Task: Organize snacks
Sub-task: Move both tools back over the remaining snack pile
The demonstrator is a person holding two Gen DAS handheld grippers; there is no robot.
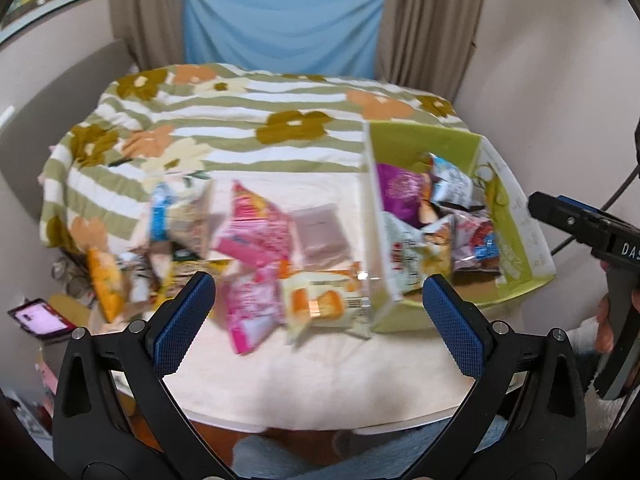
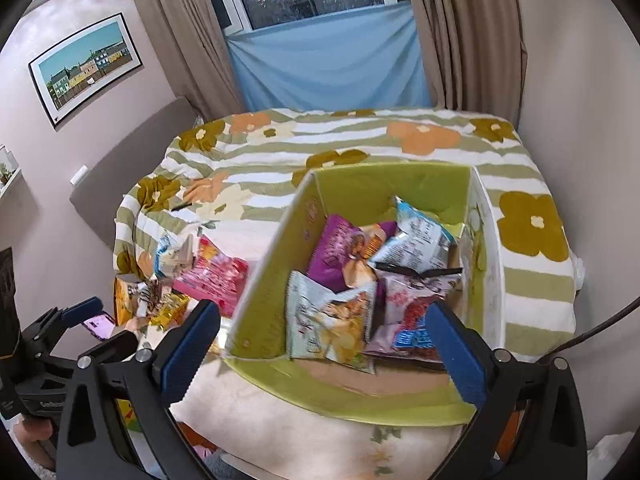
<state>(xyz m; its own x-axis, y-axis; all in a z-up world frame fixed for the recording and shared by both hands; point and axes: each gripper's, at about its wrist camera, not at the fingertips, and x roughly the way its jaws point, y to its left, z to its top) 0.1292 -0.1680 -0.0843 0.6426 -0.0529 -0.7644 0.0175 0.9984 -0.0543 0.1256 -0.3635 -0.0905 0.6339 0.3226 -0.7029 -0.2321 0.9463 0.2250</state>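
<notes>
Well, both the left hand-held gripper (image 1: 320, 320) and right hand-held gripper (image 2: 322, 344) gape empty above the snack packets (image 1: 256, 236); others lie in the green box (image 2: 260, 292).

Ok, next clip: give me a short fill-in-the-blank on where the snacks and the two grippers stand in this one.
1. The box that already holds several snack packets is ____ in colour on the inside.
2. The purple packet lies ____ the box.
3. The pink packet lies outside the box, on the ____ cloth.
4. Both the left gripper and the right gripper are open and hold ____.

Missing words: green; inside; cream; nothing
</notes>
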